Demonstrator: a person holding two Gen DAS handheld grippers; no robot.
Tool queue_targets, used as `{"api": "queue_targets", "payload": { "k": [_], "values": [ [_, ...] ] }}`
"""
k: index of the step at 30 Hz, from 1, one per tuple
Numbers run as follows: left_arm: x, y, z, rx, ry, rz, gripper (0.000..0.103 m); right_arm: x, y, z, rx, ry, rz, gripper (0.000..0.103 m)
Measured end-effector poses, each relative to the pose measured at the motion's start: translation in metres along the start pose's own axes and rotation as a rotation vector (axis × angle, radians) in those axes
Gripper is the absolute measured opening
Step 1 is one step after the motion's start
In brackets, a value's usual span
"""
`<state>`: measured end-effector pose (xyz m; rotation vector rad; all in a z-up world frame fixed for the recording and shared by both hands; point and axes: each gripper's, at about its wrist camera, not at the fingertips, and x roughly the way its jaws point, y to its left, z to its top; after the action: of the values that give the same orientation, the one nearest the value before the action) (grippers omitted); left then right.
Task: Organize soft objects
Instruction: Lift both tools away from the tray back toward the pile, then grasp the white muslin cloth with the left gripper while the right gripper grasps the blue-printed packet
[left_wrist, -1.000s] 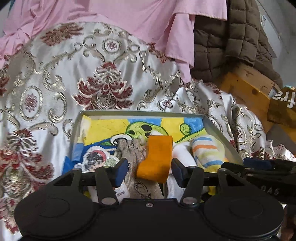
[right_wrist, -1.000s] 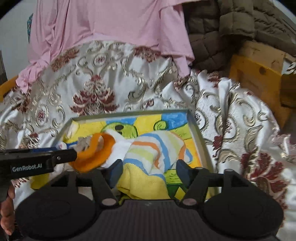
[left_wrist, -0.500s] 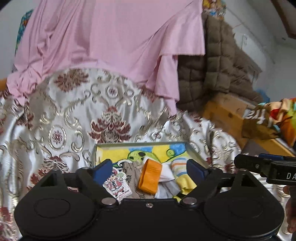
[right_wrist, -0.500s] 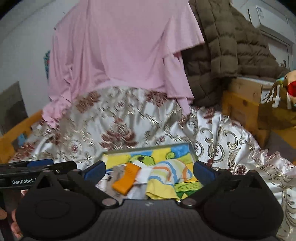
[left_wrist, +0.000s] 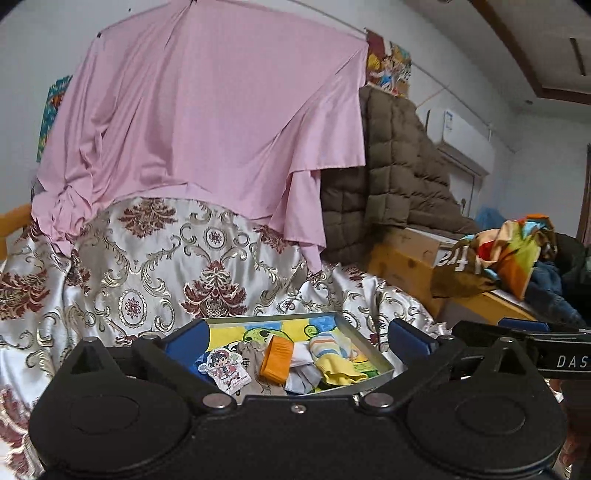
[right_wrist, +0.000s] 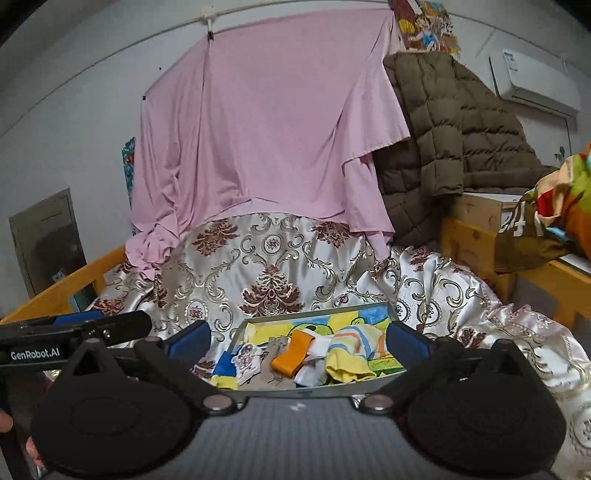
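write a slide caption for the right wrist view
Open right gripper hovers before a tray of socks on a floral bedspread.

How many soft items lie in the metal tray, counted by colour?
Orange folded sock: 1
Striped sock with yellow cuff: 1
White cartoon-print sock: 1
Beige-grey sock: 1
Plain white sock: 1
Blue and yellow sock: 1
Total: 6, all inside the shallow metal tray; some overlap, so more may be hidden.

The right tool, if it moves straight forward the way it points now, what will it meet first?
Probably the pile of socks in the tray: the right tool, open, frames the orange sock and the striped sock. Depth is unclear; if it aims higher, the brocade cloth behind.
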<state>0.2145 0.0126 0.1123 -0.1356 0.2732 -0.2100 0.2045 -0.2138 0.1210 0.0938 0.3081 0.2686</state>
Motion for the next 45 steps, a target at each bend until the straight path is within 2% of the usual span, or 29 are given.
{"api": "queue_targets", "payload": {
  "k": [12,25,30,38,45],
  "values": [
    [-0.068,-0.006,-0.032,0.023,-0.035,0.020,0.102,-0.059,0.029,-0.037,-0.056,-0.059,-0.017,0.103],
    [-0.102,0.022,-0.076,0.027,0.018,0.072,0.102,-0.079,0.067,-0.089,-0.141,-0.082,-0.005,0.103],
    [-0.106,0.040,-0.090,0.013,0.061,0.102,0.102,-0.076,0.072,-0.111,-0.152,-0.048,0.003,0.103],
    [-0.113,0.063,-0.107,-0.017,0.146,0.142,0.102,-0.066,0.074,-0.139,-0.165,0.063,0.057,0.103],
    [-0.105,0.086,-0.112,-0.119,0.258,0.180,0.102,-0.049,0.084,-0.163,-0.200,0.171,0.105,0.103]
  ]
}}
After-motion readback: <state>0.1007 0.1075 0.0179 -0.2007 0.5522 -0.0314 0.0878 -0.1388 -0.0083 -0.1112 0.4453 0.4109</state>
